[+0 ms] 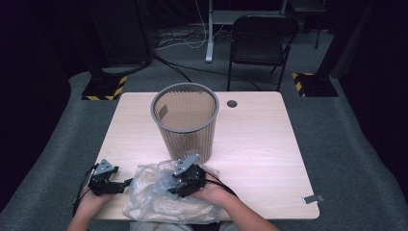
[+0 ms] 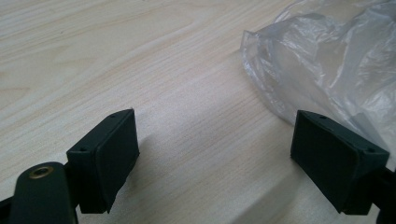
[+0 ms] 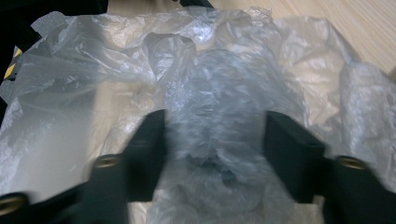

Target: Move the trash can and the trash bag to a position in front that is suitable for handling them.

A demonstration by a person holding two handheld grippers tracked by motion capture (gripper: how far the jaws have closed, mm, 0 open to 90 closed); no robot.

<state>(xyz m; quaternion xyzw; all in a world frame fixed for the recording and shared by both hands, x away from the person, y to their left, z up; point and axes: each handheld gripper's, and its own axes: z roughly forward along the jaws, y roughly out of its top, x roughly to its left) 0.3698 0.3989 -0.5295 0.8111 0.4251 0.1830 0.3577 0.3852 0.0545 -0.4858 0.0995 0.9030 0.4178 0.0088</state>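
A crumpled clear plastic bag (image 1: 146,199) lies at the table's near edge, in front of a grey ribbed waste bin (image 1: 185,122). My right gripper (image 1: 172,191) is down on the bag's middle. In the right gripper view, which is blurred, a raised fold of the bag (image 3: 219,140) fills the gap between its jaws (image 3: 215,149), which stand well apart. My left gripper (image 1: 128,183) rests low over the wood just left of the bag. Its jaws are wide open (image 2: 215,154) with bare table between them, and the bag's edge (image 2: 322,65) lies just beyond the right-hand jaw.
The light wooden table (image 1: 260,144) has a round cable hole (image 1: 232,103) behind the bin and a small grey strip (image 1: 313,198) at its near right corner. A black folding chair (image 1: 260,43) stands on the floor beyond the table.
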